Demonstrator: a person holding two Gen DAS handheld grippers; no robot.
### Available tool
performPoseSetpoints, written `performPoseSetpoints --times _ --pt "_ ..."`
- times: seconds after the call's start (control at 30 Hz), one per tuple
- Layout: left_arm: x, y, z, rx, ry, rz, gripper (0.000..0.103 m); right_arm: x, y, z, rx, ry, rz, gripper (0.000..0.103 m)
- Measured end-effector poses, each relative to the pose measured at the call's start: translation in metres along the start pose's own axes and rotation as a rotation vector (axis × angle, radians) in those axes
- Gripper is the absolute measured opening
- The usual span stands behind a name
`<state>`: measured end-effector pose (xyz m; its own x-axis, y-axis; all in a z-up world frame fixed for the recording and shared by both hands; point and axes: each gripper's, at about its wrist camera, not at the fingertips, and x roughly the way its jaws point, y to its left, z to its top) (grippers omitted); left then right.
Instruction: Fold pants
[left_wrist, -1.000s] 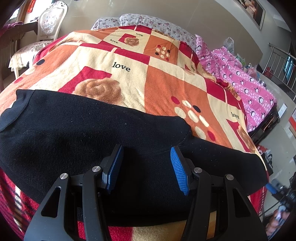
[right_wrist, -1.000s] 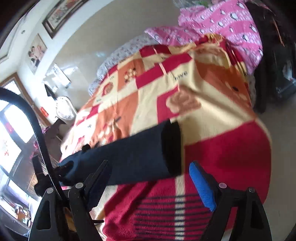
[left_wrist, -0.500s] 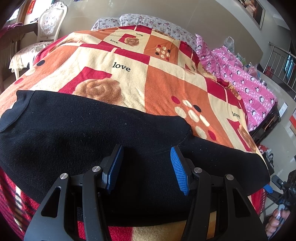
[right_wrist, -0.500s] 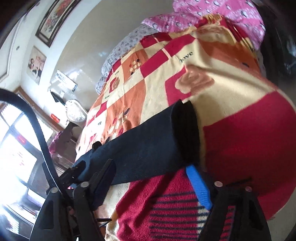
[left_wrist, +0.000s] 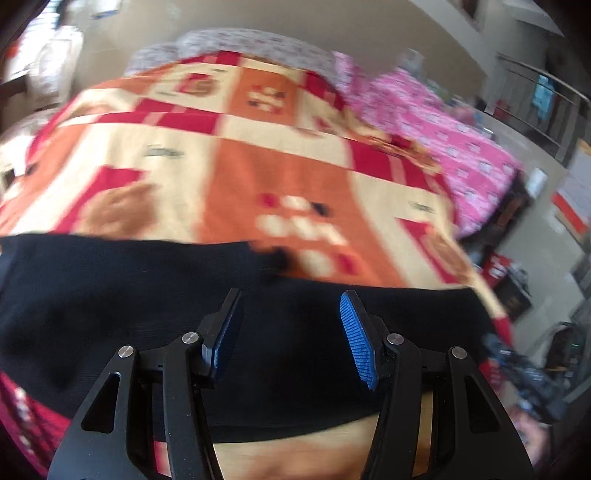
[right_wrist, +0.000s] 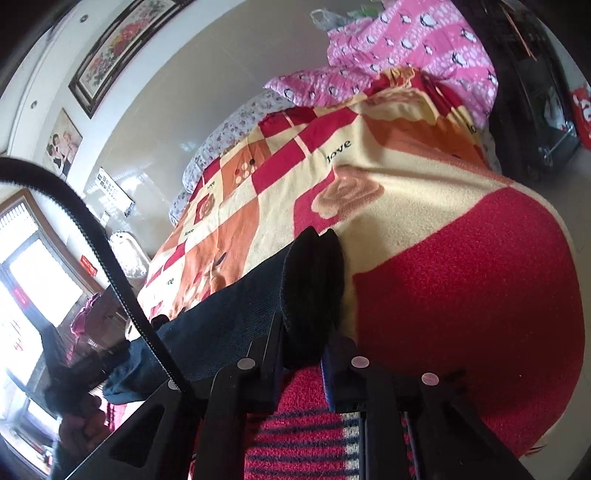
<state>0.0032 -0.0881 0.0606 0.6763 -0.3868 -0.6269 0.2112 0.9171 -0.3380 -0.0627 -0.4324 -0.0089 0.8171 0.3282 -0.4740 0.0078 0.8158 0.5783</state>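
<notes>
The soft black knitted pants (left_wrist: 147, 314) lie across the lower frame on the patchwork blanket (left_wrist: 277, 166). Right gripper (right_wrist: 301, 354) pinches the thick cuff (right_wrist: 314, 280); left gripper (left_wrist: 291, 328) is apart above. The fabric looks limp and light, so hold hems.

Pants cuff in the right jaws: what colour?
Black cuff, darker than the navy leg; clearest in the right wrist view.

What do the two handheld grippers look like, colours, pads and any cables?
Both are black plastic with triangular cut-outs and round silver pivot pins. The left gripper has blue ribbed pads on its fingers. The right gripper shows a blue pad edge, and a black ribbed cable arcs beside it.
</notes>
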Motion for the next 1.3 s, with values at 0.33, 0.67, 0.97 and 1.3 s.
performPoseSetpoints --times 0.33,0.67,0.97,1.3 --pt "0.111 -0.153 0.03 0.117 0.437 -0.324 0.053 -0.001 0.03 -0.004 -0.203 -0.069 -0.155 0.015" --pt "0.124 -0.193 0.024 0.279 0.503 -0.238 0.053 0.005 0.062 -0.019 -0.494 -0.122 -0.276 0.012" --pt "0.129 -0.209 0.026 0.452 0.537 -0.169 0.053 0.003 0.096 -0.032 -0.679 -0.158 -0.266 0.012" --pt "0.112 -0.198 0.039 0.46 0.466 -0.116 0.053 0.003 0.128 -0.05 -0.863 -0.185 -0.281 0.012"
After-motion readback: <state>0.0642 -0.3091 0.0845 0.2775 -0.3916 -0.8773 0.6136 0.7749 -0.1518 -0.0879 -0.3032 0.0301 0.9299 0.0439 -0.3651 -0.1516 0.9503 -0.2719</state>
